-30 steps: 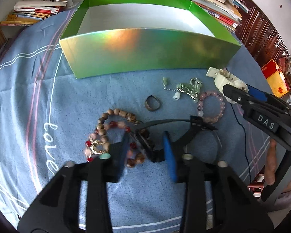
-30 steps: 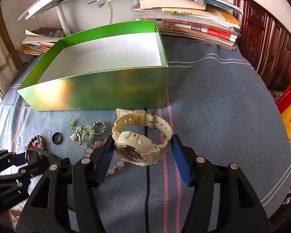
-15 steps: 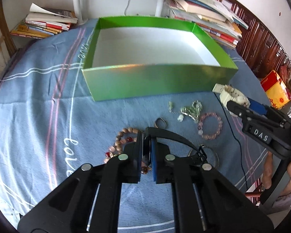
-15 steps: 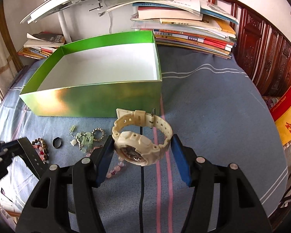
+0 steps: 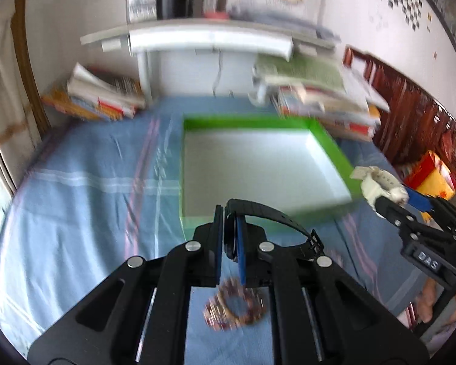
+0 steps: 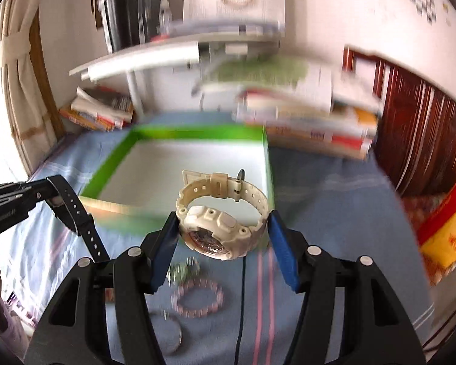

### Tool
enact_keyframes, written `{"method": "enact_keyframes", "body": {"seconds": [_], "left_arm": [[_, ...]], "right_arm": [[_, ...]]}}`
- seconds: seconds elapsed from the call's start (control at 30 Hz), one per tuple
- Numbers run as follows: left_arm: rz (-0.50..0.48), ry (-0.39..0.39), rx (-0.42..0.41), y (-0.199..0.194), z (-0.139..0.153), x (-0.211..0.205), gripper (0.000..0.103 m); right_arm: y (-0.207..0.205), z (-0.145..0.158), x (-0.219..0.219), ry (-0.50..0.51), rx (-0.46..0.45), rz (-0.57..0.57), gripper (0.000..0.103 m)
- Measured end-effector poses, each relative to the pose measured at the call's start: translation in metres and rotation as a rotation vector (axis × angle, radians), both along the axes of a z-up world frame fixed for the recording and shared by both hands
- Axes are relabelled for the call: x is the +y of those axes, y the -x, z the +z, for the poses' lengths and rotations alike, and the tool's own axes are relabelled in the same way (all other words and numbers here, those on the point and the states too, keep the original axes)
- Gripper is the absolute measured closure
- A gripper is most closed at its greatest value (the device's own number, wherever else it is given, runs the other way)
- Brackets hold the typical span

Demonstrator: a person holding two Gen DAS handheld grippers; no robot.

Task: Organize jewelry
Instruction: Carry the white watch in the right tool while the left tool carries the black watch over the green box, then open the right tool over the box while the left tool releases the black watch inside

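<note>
both watches are in the air, short of the green box. the left gripper pinches the black watch by its strap; the right gripper clamps the cream watch. step: carrying them over. next, i judge, clear the near wall, lower, release inside.
</note>
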State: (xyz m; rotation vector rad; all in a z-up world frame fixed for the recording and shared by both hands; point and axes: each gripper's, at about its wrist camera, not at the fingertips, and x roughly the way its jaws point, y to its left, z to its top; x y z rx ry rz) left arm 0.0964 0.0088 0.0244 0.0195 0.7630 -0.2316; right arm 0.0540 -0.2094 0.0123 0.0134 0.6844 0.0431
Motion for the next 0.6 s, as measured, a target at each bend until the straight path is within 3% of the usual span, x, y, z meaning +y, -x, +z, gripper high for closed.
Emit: {"method": "enact_keyframes", "body": {"seconds": [0.1, 0.17, 0.33, 0.53, 0.6], "left_arm": [[0.048, -0.011, -0.062, -0.028, 0.013, -0.002, 0.094], [0.089, -0.041, -0.081, -0.048, 0.011, -0.005, 0.094], [0.155, -0.107, -0.027, -0.089, -0.019, -0.016, 0.094], [0.141, -0.115, 0.045, -0.107, -0.05, -0.022, 0.093], [0.131, -0.099, 0.052, -0.107, -0.052, -0.021, 0.088]], "right_arm": [[-0.02, 0.016, 0.003, 0.032, -0.075, -0.019, 0.044], [-0.04, 0.013, 0.005, 0.045, -0.074, -0.039, 0.044], [-0.091, -0.026, 0.016, 0.106, 0.051, -0.077, 0.044], [-0.108, -0.057, 0.022, 0.1, 0.138, -0.077, 0.044], [-0.108, -0.057, 0.023, 0.09, 0.133, -0.072, 0.043]]}}
